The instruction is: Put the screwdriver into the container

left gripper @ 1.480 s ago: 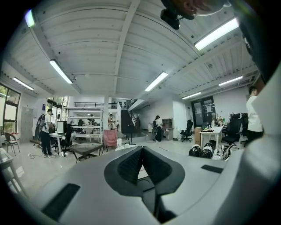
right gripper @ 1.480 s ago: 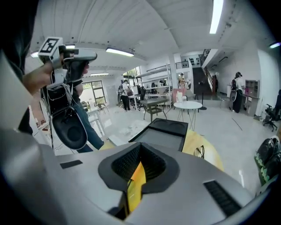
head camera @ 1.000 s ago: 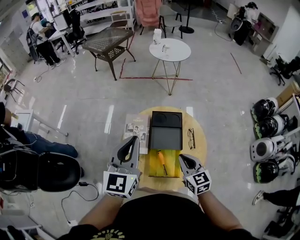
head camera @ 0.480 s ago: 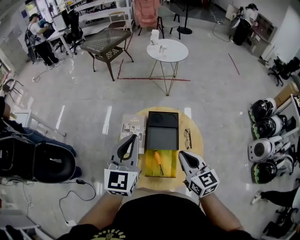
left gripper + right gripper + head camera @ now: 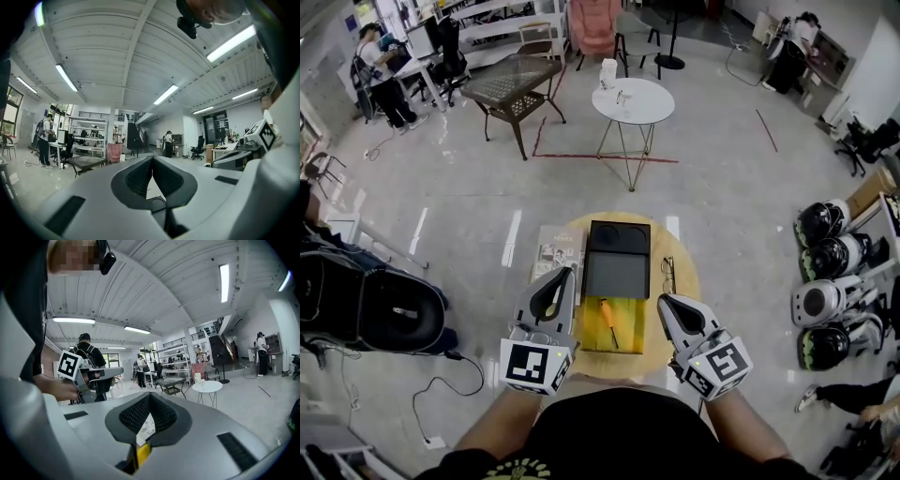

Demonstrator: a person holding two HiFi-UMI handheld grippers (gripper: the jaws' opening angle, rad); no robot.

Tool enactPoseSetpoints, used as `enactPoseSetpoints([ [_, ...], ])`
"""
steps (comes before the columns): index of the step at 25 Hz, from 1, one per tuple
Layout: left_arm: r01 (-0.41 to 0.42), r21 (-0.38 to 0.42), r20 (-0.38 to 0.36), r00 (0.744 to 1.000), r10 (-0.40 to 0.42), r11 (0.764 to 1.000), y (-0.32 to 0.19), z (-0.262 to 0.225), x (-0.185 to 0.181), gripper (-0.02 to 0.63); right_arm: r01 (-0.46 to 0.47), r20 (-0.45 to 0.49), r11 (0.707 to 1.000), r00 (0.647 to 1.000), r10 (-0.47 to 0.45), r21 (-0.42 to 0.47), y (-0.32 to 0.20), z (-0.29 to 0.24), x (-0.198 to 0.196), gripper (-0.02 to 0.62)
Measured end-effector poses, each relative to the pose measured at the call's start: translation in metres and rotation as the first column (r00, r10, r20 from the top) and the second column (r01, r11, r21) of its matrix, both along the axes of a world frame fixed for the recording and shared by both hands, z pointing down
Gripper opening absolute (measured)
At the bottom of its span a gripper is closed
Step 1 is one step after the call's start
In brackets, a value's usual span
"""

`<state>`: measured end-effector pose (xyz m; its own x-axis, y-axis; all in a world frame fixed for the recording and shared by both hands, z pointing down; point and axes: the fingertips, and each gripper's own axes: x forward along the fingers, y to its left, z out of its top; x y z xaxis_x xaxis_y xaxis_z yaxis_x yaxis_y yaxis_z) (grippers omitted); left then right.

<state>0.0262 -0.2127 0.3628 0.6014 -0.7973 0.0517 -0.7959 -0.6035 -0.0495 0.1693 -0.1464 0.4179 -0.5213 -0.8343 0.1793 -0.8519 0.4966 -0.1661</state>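
Screwdriver (image 5: 607, 319), orange handle, lies inside the yellow container (image 5: 632, 324) on the round wooden counter (image 5: 682, 281), handle twd the far side, shaft twd the person. A black case (image 5: 617, 264) sits just behind the container, up against it; a booklet (image 5: 553, 253) lies to its left, a pair of glasses (image 5: 667, 275) to its right. Left tool (image 5: 567, 273) hangs by the container's left side, jaws clenched tip to tip w/ nothing btwn them; its own view looks level across the room. Right tool (image 5: 662, 301) is at the container's right side, jaws likewise pressed together & empty; thru the gap behind its tips the right gripper view shows a bit of yellow & the booklet. Neither tool touches the screwdriver.
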Motion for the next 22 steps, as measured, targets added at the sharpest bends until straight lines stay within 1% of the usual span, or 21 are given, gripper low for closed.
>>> enactPoseSetpoints([
  [5,0.009,-0.003,0.006,1.0,-0.009,1.0,0.006,-0.005,0.004,0.017,0.012,-0.011,0.999,1.0,-0.012,0.038,0.004,-0.025,0.01,0.014],
  [9,0.022,-0.002,0.009,1.0,-0.022,1.0,0.011,-0.006,0.007,0.015,0.005,-0.034,0.997,0.999,-0.003,0.082,0.006,-0.042,0.023,0.014],
  [14,0.039,0.009,0.026,0.999,-0.04,0.999,0.019,-0.007,0.01,0.017,-0.009,-0.053,0.993,0.998,0.015,0.114,0.011,-0.055,0.04,0.012],
  [18,0.059,0.016,0.04,0.997,-0.06,0.998,0.026,-0.008,0.01,0.017,-0.021,-0.037,0.993,0.999,0.026,0.12,0.017,-0.056,0.051,0.012],
  [22,0.082,0.024,0.054,0.995,-0.083,0.996,0.036,-0.013,0.008,0.017,-0.009,-0.015,0.993,1.0,0.011,0.117,0.024,-0.055,0.052,0.012],
])
